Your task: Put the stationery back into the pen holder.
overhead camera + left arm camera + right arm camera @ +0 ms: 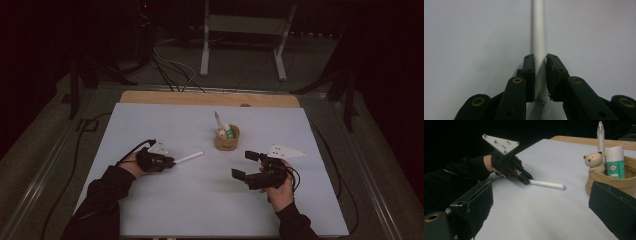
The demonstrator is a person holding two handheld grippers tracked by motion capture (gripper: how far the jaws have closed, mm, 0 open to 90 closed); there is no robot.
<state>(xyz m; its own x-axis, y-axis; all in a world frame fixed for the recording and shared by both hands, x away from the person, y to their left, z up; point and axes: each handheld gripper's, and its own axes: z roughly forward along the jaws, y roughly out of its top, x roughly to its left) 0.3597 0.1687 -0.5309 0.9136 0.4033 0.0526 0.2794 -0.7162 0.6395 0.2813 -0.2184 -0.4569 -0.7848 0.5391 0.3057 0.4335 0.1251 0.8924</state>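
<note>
A: Left side of the figure. What do the left tongs [169, 162] hold?

B: They pinch one end of a white stick [189, 158], a slim tube that lies flat on the pale counter [150, 210]. In the left gripper view the two black pads press on the white stick [539, 45] from either side, and the rest of it runs straight ahead of the tongs, away from the hand.

A: And seen from the other hand?

B: The right gripper view shows the left tongs [527, 180] low over the counter [544, 215], with the white stick [547, 184] reaching out past their tips; its free end points toward a tan cup [621, 182].

A: Centre of the figure?

B: The tan cup [227, 143] stands beyond and between the two pairs of tongs. It carries a small bear figure [595, 161], a white tube with a green label [614, 162] and an upright pen [600, 135].

A: Right side?

B: The right tongs [247, 164] are spread wide with nothing between them, well apart from the white stick and just short of the tan cup.
</note>
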